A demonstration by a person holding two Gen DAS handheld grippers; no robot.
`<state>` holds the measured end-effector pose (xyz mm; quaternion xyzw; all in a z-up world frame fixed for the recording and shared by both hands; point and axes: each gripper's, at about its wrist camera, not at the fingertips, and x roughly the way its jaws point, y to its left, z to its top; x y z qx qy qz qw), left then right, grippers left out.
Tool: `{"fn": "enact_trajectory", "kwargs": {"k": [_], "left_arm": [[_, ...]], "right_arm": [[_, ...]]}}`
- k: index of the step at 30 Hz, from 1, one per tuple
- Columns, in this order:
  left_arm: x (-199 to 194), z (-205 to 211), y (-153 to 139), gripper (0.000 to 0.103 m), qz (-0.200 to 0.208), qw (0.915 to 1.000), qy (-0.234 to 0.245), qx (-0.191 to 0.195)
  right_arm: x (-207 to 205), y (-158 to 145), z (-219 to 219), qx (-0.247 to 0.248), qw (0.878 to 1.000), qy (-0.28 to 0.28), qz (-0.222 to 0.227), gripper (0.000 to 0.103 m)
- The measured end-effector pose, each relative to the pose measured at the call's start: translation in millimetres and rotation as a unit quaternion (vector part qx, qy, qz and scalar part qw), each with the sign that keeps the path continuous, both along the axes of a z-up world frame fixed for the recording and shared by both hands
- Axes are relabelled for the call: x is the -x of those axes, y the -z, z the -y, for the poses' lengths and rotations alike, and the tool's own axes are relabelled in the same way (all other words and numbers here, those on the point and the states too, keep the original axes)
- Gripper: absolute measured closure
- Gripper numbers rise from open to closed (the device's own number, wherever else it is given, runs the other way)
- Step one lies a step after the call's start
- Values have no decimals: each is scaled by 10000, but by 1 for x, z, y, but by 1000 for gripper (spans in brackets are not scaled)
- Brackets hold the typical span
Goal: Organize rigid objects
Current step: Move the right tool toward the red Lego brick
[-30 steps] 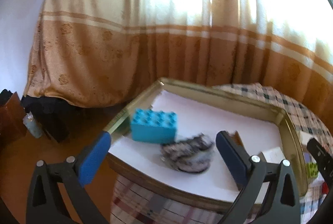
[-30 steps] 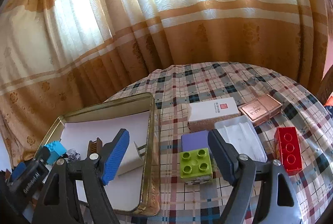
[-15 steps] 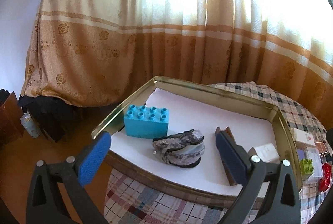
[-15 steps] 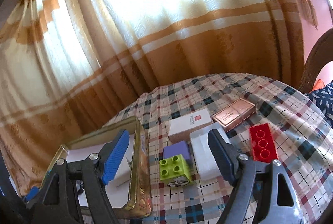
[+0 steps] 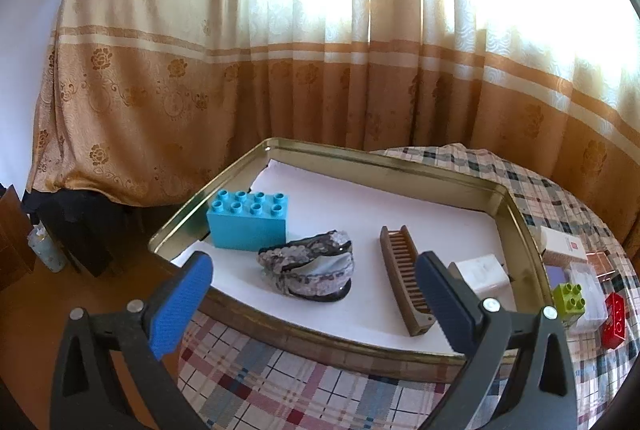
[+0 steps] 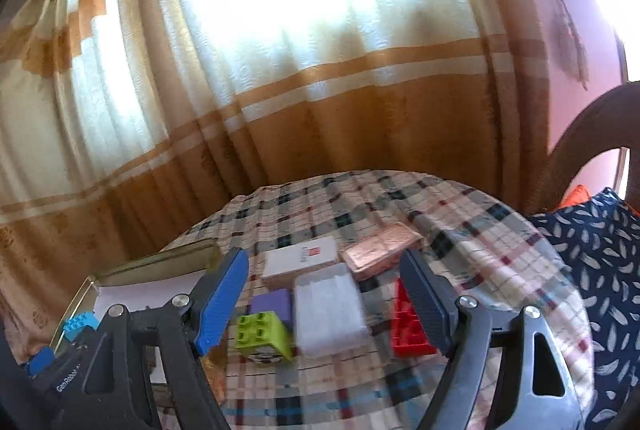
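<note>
A gold-rimmed tray [image 5: 404, 166] lined with white paper holds a cyan brick [image 5: 248, 222], a grey patterned hair clip [image 5: 312, 266], a brown comb [image 5: 404, 278] and a white block [image 5: 482, 272]. My left gripper [image 5: 312, 306] is open and empty, hovering at the tray's near edge. My right gripper [image 6: 324, 306] is open and empty above loose items on the plaid cloth: a green brick [image 6: 264, 336], a purple block [image 6: 274, 304], a clear white box [image 6: 328, 306], a red brick [image 6: 408, 326], a white carton [image 6: 302, 260] and a copper box [image 6: 382, 248].
The plaid-covered table [image 6: 460, 222] ends at orange-and-cream curtains [image 5: 320, 78]. A navy patterned cushion [image 6: 600, 270] and a brown chair back [image 6: 588, 134] stand at the right. The tray's corner [image 6: 180, 258] shows left in the right wrist view. The floor [image 5: 24, 310] drops off left of the tray.
My left gripper has pulled back and risen, showing the comb and white block. My right gripper has swung right and up, away from the tray, over the loose items.
</note>
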<state>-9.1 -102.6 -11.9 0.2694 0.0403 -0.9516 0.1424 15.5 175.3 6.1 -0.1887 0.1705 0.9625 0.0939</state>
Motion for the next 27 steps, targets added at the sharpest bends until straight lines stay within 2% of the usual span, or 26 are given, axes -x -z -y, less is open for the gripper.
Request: {"fn": "enact_trajectory", "kwargs": {"k": [4, 8, 10, 13, 15, 17, 19, 27], "left_arm": [[-4, -4, -3, 1, -62, 10000, 0, 51], [-10, -14, -4, 1, -124, 9997, 193, -31], [-12, -22, -5, 1, -133, 9995, 289, -14], [-15, -34, -7, 1, -174, 9989, 413, 143], [-16, -42, -5, 1, -82, 9982, 591, 34], [-15, -50, -4, 1, 7, 9976, 689, 40], [-18, -58, -6, 1, -79, 9970, 761, 141], [-23, -80, -7, 1, -12, 9939, 1095, 136]], "right_arm": [[-9, -1, -14, -55, 9998, 163, -37, 23], [-11, -1, -25, -454, 9979, 418, 187, 23], [-15, 0, -37, -276, 9983, 457, 249, 23], [-17, 3, -50, -322, 9964, 656, 432, 23], [-19, 5, -58, -329, 9957, 708, 504, 23], [-22, 7, -67, -114, 9962, 685, 530, 23], [-22, 9, -72, -57, 9953, 693, 668, 23], [-21, 14, -80, -84, 9933, 577, 993, 23]]}}
